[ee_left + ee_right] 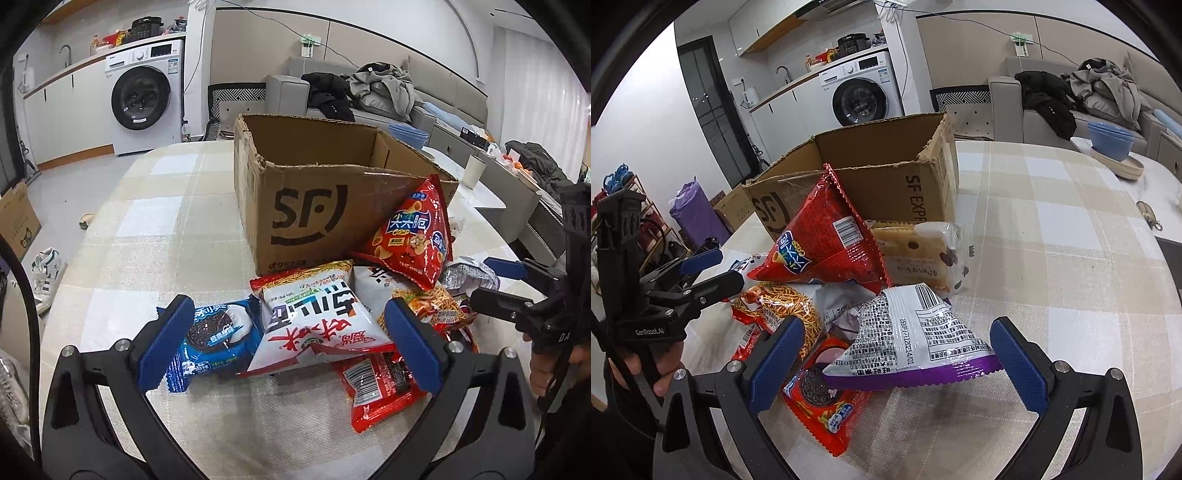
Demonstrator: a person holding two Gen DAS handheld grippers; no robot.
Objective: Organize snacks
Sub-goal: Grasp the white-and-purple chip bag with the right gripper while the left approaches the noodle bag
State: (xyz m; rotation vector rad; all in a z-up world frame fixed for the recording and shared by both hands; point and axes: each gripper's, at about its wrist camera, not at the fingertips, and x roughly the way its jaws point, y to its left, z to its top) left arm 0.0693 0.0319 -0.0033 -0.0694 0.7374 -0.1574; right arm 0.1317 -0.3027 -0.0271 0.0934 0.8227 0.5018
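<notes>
An open SF cardboard box stands on the checked tablecloth, with a heap of snack packs in front of it. My left gripper is open, its fingers either side of a white noodle-snack bag; a blue Oreo pack lies by the left finger. A red crisp bag leans on the box. My right gripper is open around a white and purple bag, which lies over a red Oreo pack. A cracker pack lies beside the box.
Blue bowls on a tray and keys sit at the table's far right. A white cup stands beyond the box. A sofa with clothes and a washing machine are behind. Bare tablecloth lies left of the box.
</notes>
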